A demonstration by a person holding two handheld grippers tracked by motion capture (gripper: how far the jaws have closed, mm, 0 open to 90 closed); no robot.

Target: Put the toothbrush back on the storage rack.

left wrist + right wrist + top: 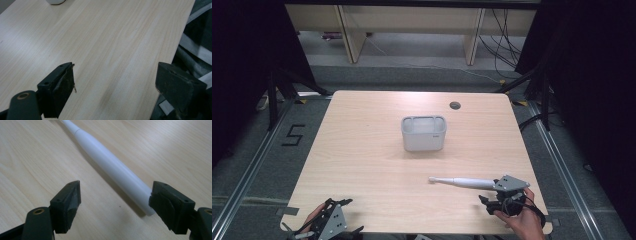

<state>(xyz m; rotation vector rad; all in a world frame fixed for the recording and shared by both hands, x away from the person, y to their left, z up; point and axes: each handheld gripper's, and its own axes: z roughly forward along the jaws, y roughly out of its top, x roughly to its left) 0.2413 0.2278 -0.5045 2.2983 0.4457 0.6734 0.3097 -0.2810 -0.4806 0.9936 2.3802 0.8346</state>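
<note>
Black open tongs [115,200], smooth white tapered toothbrush handle [110,165], pale woodgrain table [37,157]

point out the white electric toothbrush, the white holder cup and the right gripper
white electric toothbrush [464,182], high view, middle of its handle
white holder cup [424,140], high view, its front wall
right gripper [115,200], right gripper view, midway between its open jaws
</note>
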